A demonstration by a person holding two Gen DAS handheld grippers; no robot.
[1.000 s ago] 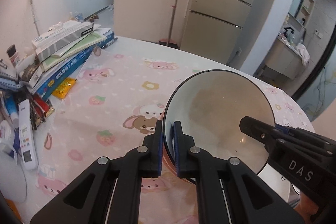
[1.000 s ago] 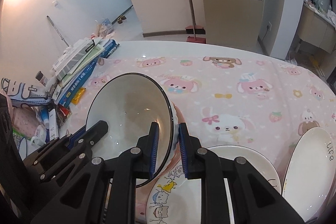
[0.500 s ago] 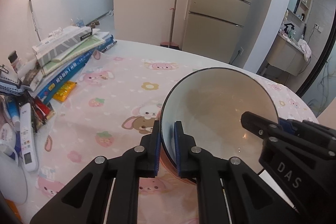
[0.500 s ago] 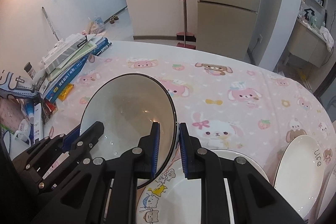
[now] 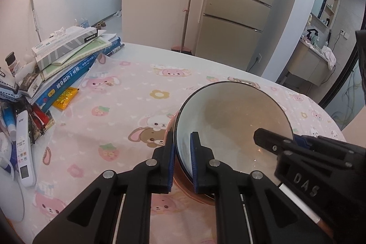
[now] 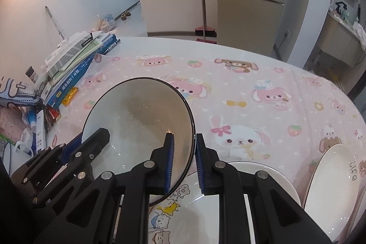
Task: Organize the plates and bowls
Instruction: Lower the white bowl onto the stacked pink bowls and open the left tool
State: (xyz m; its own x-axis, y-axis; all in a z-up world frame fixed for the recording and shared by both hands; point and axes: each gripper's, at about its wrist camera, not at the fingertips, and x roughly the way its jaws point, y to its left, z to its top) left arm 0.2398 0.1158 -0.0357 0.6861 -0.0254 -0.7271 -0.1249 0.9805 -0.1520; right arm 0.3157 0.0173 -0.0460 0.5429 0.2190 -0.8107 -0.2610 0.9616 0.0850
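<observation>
We clamp the bowl (image 5: 233, 120) rim with left gripper (image 5: 182, 160) and right gripper (image 6: 184, 162). Bowl hangs tilted over the cartoon plate (image 6: 194, 214) at the tabletop's near edge.

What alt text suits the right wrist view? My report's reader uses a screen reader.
Both hand-held grippers clamp opposite rims of a black-rimmed bowl, right and left, above a cartoon-printed plate on a pink tablecloth.

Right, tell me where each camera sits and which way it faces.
Left wrist: on the left gripper, looking down across the pink tablecloth; its jaws clamp the bowl rim, right gripper opposite.
Right wrist: on the right gripper, facing likewise; jaws on the rim, plates below.
Shared: bowl, both grippers, book stack, fridge.
</observation>
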